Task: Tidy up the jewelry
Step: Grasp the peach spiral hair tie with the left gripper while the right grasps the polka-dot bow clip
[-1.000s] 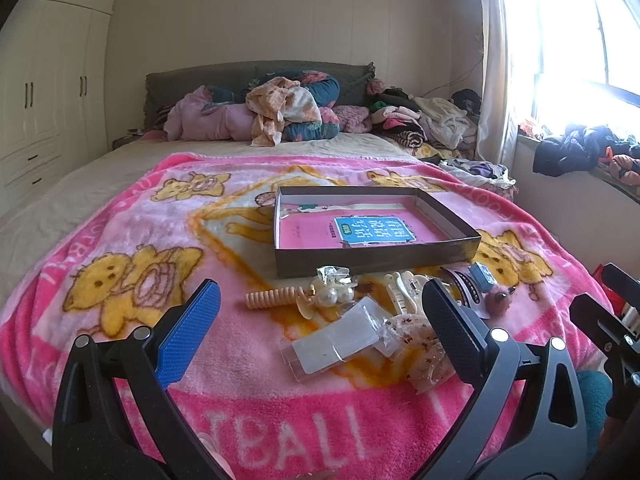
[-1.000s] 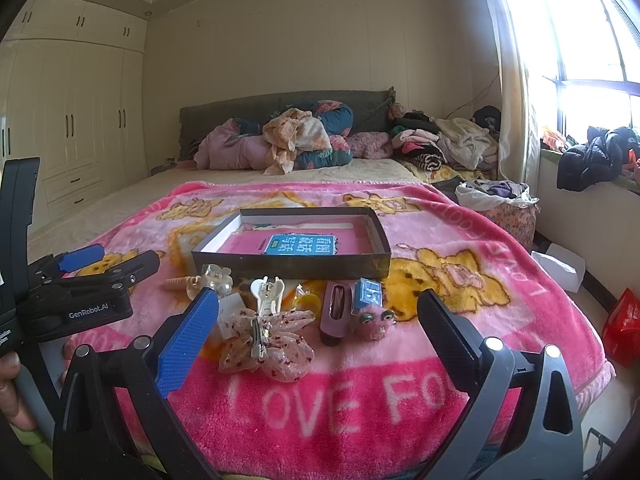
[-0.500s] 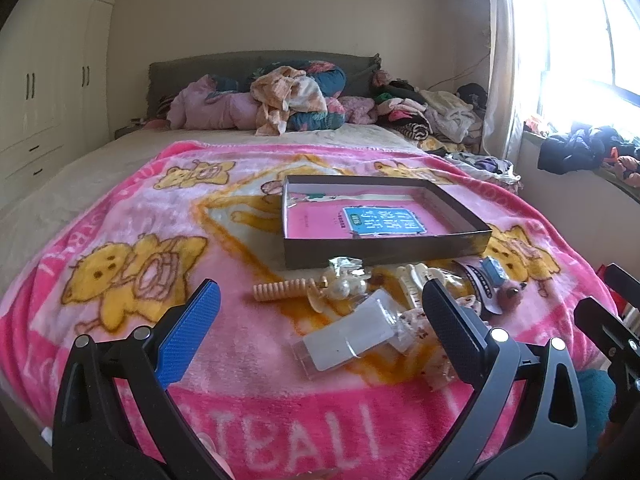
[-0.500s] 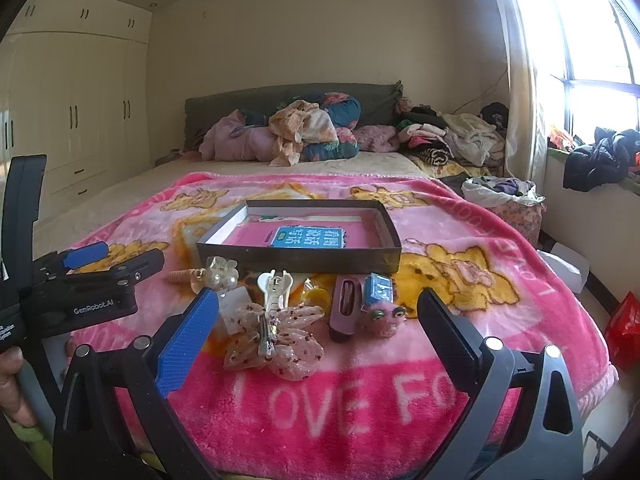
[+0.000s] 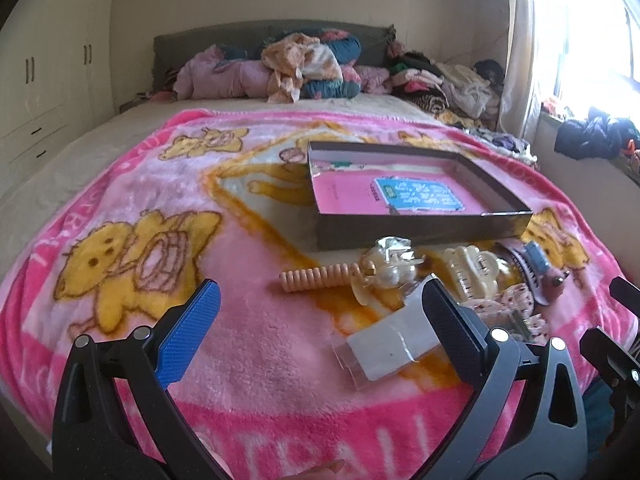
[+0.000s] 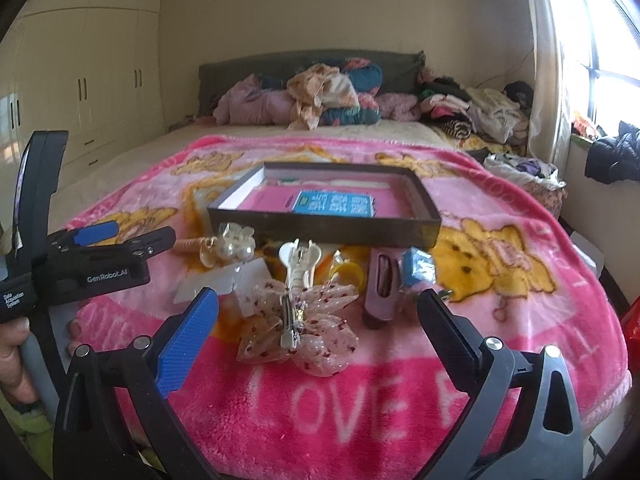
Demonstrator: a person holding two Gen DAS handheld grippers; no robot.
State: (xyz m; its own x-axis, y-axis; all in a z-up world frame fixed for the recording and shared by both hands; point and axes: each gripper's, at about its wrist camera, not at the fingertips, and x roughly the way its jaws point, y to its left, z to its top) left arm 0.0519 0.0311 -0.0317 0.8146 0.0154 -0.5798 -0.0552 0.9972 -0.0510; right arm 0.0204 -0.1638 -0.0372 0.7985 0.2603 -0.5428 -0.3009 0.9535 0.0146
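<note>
A shallow dark box (image 5: 424, 227) (image 6: 326, 230) with a pink lining lies on the pink blanket. Hair accessories sit in front of it: a peach spiral tie (image 5: 316, 277), a clear pearly clip (image 5: 386, 270) (image 6: 232, 245), a cream claw clip (image 5: 474, 272) (image 6: 300, 266), a sheer spotted bow clip (image 6: 300, 326), a clear plastic packet (image 5: 390, 348), a mauve case (image 6: 382, 284) and a blue-topped pig trinket (image 6: 416, 268). My left gripper (image 5: 320, 320) (image 6: 120, 238) is open, low over the blanket near the spiral tie. My right gripper (image 6: 318, 328) is open around the bow clip, not touching it.
A pile of clothes (image 6: 320, 96) lies against the headboard, more along the window side (image 6: 492, 114). White wardrobes (image 6: 92, 80) stand at the left. A hand (image 6: 14, 356) holds the left gripper's handle. The blanket's front edge lies just under both grippers.
Both grippers have moved forward and lower toward the accessories, which now look bigger. The right gripper's fingers now flank the bow clip. Nothing on the blanket has moved.
</note>
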